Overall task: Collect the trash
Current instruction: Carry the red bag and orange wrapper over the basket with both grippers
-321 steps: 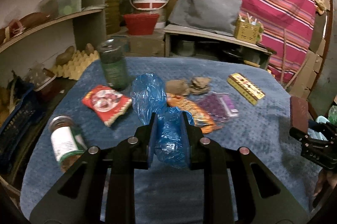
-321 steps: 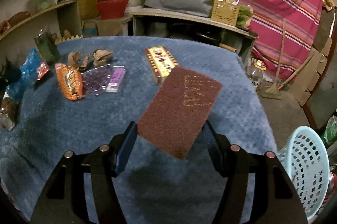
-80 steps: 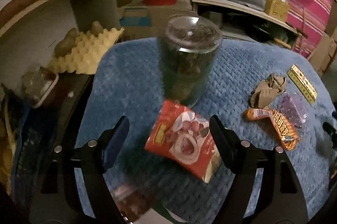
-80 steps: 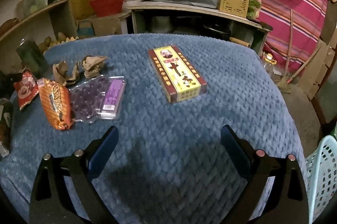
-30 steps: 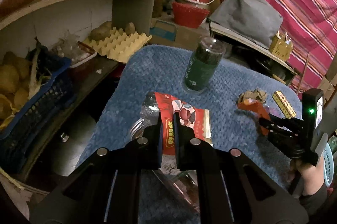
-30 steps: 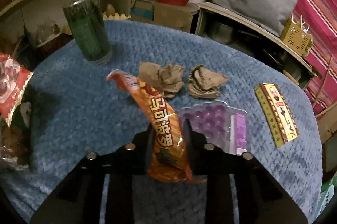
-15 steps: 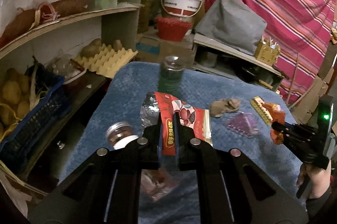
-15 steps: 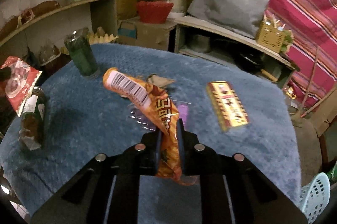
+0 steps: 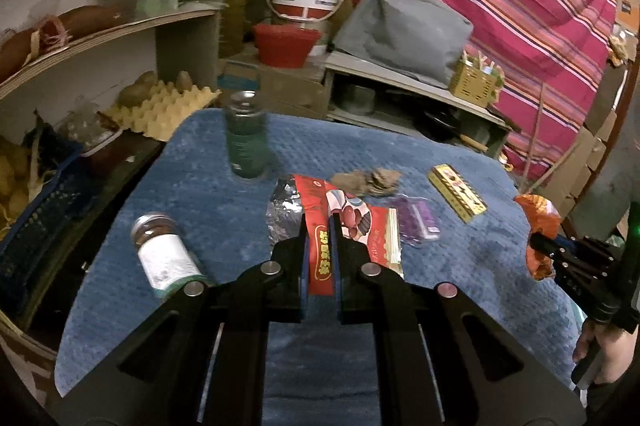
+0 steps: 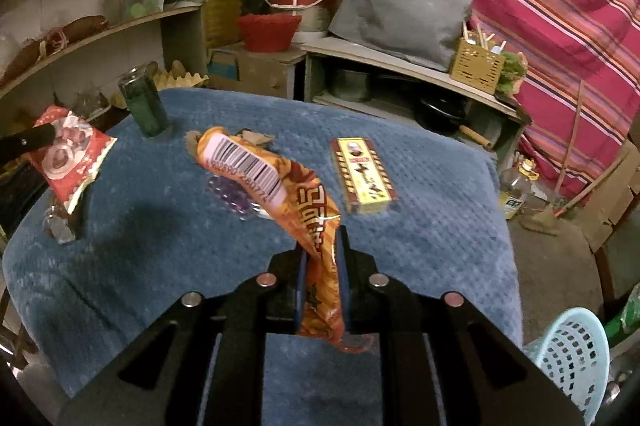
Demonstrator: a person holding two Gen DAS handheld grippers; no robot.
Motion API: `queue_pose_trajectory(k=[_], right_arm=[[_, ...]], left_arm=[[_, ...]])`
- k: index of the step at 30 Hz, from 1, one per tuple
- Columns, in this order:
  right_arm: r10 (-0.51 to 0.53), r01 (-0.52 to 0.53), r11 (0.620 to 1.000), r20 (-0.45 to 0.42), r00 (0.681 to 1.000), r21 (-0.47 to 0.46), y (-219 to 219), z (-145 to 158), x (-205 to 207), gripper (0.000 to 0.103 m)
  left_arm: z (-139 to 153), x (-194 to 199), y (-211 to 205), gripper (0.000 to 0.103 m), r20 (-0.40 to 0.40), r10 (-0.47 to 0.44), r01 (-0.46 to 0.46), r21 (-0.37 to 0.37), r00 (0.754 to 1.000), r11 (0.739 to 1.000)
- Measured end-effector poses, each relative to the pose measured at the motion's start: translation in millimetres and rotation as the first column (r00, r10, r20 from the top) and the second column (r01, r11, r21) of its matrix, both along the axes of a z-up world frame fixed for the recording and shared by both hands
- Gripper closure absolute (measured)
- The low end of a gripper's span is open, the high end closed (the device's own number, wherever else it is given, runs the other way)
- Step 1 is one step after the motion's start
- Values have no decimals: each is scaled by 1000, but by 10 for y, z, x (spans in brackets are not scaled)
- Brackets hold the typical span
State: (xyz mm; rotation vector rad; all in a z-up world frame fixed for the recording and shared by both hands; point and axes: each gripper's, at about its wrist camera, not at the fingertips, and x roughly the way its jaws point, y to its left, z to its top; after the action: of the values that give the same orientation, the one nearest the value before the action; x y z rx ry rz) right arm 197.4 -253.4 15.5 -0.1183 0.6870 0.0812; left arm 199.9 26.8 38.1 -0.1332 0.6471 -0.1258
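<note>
Risk of slippage noted: red wrapper [image 9: 352, 222] pinched edge-on by left fingers [image 9: 320, 246], orange wrapper [image 10: 308, 210] pinched low by right fingers [image 10: 322, 258], both carried above bench [image 10: 160, 226]. Floppy tops could be snagged or dropped before basket [image 10: 572, 350] is reached.

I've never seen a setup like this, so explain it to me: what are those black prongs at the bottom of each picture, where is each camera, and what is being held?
No robot: a person carries two handheld grippers, each with a camera looking along its fingers. The left gripper is shut on a red snack packet; the right gripper is shut on an orange wrapper. Below lies a blue blanket with a yellow box, a purple blister pack, crumpled brown paper, and two jars, one standing, one lying. A basket sits nearby.
</note>
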Motion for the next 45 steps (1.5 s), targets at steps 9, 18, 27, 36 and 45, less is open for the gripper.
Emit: queue_pose_trajectory(k=[9, 18, 27, 36, 45], right_arm=[[-70, 69, 997, 17, 997, 23, -703, 80, -358, 89], [-193, 192, 981, 19, 981, 18, -1598, 108, -739, 89], [-318, 318, 948, -9, 948, 5, -2447, -22, -1122, 89], [-409, 410, 912, -46, 911, 15, -3075, -211, -1297, 89], [-464, 468, 883, -77, 883, 41, -3424, -378, -1380, 89]], left_arm=[[62, -76, -654, 96, 14, -64, 63, 12, 998, 998], [63, -123, -1541, 96, 27, -174, 175, -23, 984, 984], [-76, -209, -2670, 96, 37, -346, 347, -15, 937, 938], [-267, -379, -3675, 96, 19, -501, 501, 0, 865, 865], [-478, -594, -4476, 96, -1, -615, 614, 38, 789, 788]])
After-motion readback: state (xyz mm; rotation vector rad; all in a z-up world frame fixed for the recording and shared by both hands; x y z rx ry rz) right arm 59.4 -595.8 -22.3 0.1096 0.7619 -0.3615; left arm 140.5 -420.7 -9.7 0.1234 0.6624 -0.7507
